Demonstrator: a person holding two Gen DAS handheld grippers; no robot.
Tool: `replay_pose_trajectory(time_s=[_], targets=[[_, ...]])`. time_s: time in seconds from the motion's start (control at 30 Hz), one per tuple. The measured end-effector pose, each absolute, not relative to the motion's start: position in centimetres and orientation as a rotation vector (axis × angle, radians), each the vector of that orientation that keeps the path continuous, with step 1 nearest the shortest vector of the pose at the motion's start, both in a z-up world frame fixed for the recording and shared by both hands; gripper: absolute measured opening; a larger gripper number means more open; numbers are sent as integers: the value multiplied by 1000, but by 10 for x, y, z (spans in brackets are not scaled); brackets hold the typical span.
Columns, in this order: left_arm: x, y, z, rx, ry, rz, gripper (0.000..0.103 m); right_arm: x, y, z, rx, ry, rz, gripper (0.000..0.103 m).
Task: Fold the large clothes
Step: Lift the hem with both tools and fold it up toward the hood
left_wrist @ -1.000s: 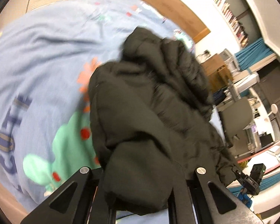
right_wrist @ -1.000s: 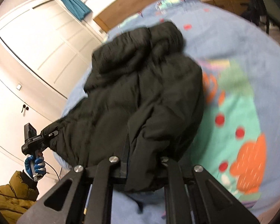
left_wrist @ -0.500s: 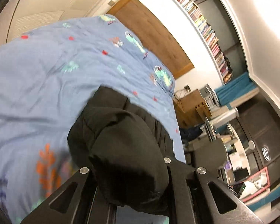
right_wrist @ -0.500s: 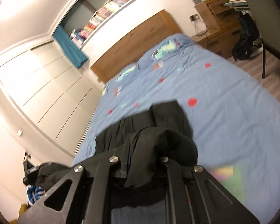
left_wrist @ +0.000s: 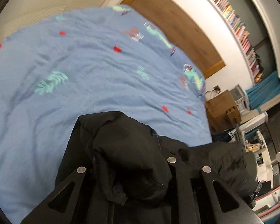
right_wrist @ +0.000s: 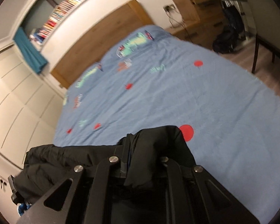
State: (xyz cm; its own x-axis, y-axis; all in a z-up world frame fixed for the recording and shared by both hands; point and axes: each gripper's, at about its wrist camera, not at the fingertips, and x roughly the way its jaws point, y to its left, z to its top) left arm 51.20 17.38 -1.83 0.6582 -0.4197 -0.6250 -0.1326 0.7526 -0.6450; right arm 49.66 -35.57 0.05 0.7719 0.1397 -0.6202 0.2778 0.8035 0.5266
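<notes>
Black jacket: padded, bunched at the lower middle of both wrist views, its far edge over the bed's blue cover.
Left tool: tilted, pointing across the bed toward the headboard; its two fingers closed onto a thick fold of the jacket, which bulges between them.
Right tool: aimed up the bed the same way, fingers pinched on another fold (fabric hides the tips).
Span between tools: the jacket stretches toward the lower left of the right wrist view, where the other handle shows.
Bed: blue cover with red dots and teal prints, filling the frame's middle.
Headboard: wooden, upper middle.
Bookshelf: upper right, high on the wall.
</notes>
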Motion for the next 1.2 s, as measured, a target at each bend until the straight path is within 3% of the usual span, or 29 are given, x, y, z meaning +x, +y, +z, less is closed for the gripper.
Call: replay_pose_trajectory(time_s=[0.17,0.27,0.37,0.4,0.5,0.53,0.67,0.77,1.0,1.2], targets=[[547,175,-68,-820,904,-210,23,543,-364,-56,695,769,-109,12],[545,180,-68,-853,906,-260,32,548,-363,-73,715,786,-86,14],[541,190,-53,-864,896,-286,48,546,-366,-71,730,793,-70,17],[541,192,-47,-865,890,-286,58,546,-368,-67,732,794,-66,18],[539,199,-23,-829,862,-241,85,545,-372,-54,737,789,-52,29],[538,202,-16,-823,849,-227,89,544,-374,-49,746,786,-48,35],[537,212,11,-805,833,-186,89,543,-379,-27,772,771,-36,49],[534,204,28,-709,839,-150,89,541,-383,-13,784,757,-32,54],[509,165,48,-490,868,-102,89,531,-384,24,736,714,-53,58],[484,116,49,-349,881,-102,89,509,-324,69,465,711,-7,58]])
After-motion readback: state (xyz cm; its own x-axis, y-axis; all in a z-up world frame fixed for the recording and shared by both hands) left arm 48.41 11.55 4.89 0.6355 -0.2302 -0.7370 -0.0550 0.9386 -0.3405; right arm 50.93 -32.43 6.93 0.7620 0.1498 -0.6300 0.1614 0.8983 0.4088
